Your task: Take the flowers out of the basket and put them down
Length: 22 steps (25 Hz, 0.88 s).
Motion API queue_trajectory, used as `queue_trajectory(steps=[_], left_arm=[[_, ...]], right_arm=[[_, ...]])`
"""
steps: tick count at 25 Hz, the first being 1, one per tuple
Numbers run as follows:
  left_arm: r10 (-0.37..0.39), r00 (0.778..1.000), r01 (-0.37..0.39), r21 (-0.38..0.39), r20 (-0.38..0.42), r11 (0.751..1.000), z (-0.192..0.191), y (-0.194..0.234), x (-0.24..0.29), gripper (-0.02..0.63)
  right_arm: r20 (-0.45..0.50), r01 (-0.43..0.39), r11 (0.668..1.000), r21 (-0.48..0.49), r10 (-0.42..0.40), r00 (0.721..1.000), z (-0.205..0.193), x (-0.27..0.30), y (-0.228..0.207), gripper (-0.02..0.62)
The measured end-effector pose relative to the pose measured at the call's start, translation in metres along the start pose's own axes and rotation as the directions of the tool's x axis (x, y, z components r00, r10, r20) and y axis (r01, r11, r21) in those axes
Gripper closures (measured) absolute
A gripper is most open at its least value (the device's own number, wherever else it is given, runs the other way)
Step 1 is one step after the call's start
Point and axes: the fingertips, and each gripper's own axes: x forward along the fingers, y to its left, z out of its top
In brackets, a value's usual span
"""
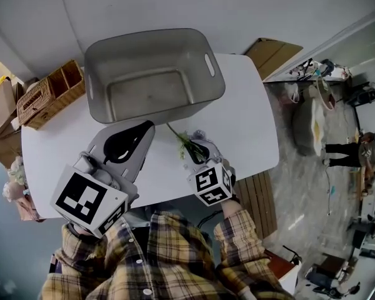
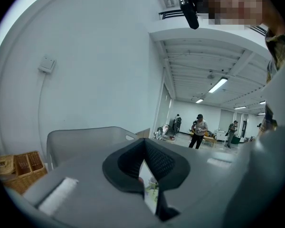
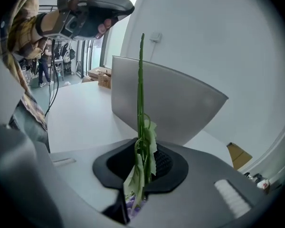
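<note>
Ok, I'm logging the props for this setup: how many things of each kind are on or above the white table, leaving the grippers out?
grey basket: 1
wicker basket: 1
flower stem: 1
Total: 3

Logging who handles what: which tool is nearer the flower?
Right. The right tool is clamped on the flower; the left tool is empty, off to the flower's left in the head view, close to the grey basket.
</note>
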Motion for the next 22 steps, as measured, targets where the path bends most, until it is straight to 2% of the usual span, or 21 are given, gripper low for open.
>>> queue_trajectory(steps=[10, 13, 22], left_arm=[[0.046, 0.999, -0.046, -0.015, -0.005, 0.999, -0.005, 0.015, -0.012, 0.594], [0.063, 0.998, -0.063, -0.021, -0.002, 0.998, -0.007, 0.021, -0.017, 0.594], [0.127, 0.992, -0.127, -0.046, 0.000, 0.991, -0.011, 0.032, -0.037, 0.594]], right_arm=[[-0.038, -0.151, 0.982, -0.110, 0.148, 0.988, -0.006, 0.031, 0.046, 0.510], [-0.057, -0.214, 0.970, -0.114, 0.209, 0.976, -0.001, 0.039, 0.059, 0.474], [-0.128, -0.324, 0.933, -0.156, 0.306, 0.943, 0.004, 0.054, 0.086, 0.465]])
